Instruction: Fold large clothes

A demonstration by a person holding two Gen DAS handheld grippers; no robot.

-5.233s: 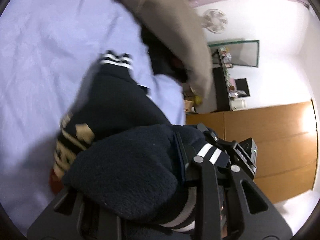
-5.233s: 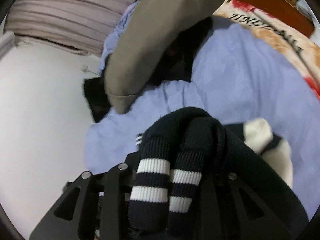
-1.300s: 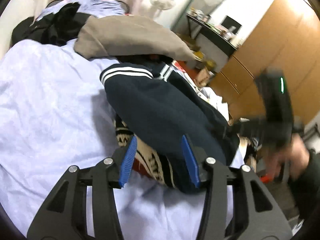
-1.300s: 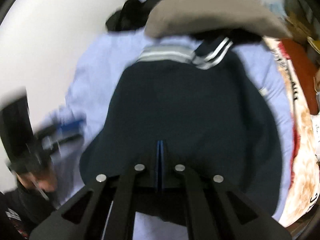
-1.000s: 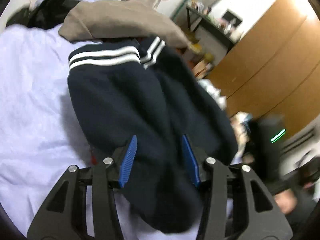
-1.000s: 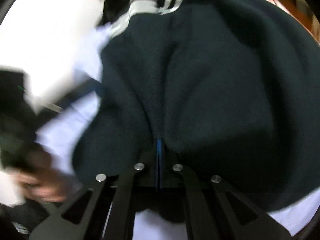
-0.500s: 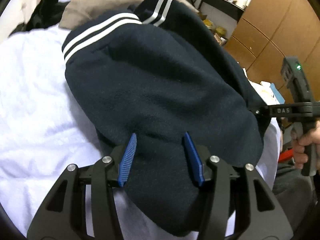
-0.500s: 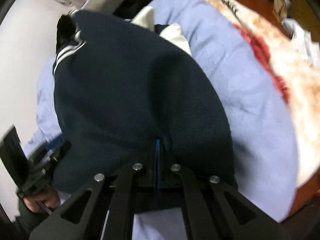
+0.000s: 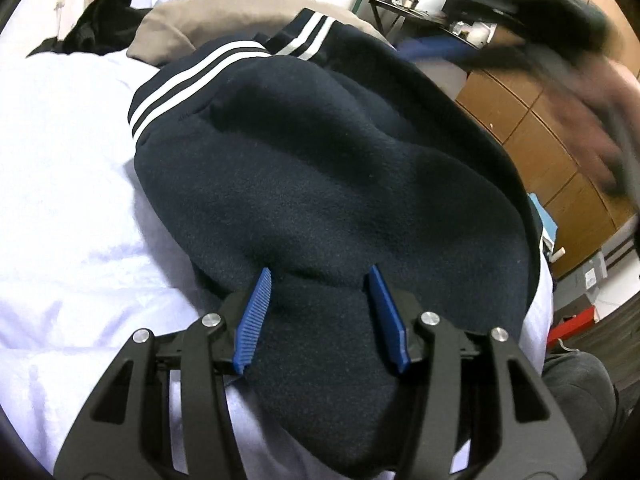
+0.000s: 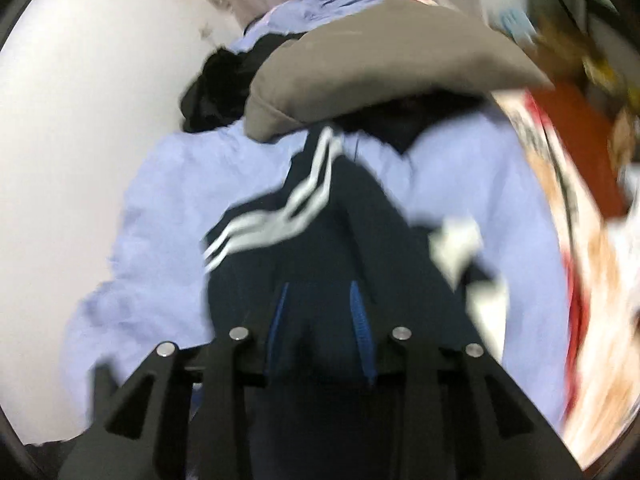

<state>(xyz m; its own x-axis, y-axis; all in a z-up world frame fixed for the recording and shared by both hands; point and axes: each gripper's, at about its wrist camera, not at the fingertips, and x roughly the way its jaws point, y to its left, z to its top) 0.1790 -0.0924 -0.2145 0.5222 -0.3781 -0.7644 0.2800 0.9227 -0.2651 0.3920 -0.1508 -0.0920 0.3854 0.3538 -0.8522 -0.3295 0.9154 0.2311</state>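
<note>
From the left wrist, the left gripper (image 9: 320, 312) hangs low over a navy sweater (image 9: 320, 168) with its blue pads (image 9: 256, 316) apart; dark fleece fills the gap between them, but the pads stand clear of it on both sides and do not pinch. The sweater lies bunched on a pale lavender bedsheet (image 9: 68, 184), its white-striped ribbed hem (image 9: 192, 80) turned to the far left. Beyond it lies a tan garment (image 9: 224, 16), with a black garment (image 9: 100, 24) at the far left. At upper right a blurred hand (image 9: 588, 92) carries the right gripper, too smeared to read here, before wooden cabinets (image 9: 560, 168). From the right wrist, blurred by motion, the right gripper (image 10: 320, 320) has just been opening: its jaws stand parted above the sweater, nothing clamped. The striped hem points away towards the tan garment, and a patterned blanket (image 10: 560, 240) runs along the right side of the bed.
</note>
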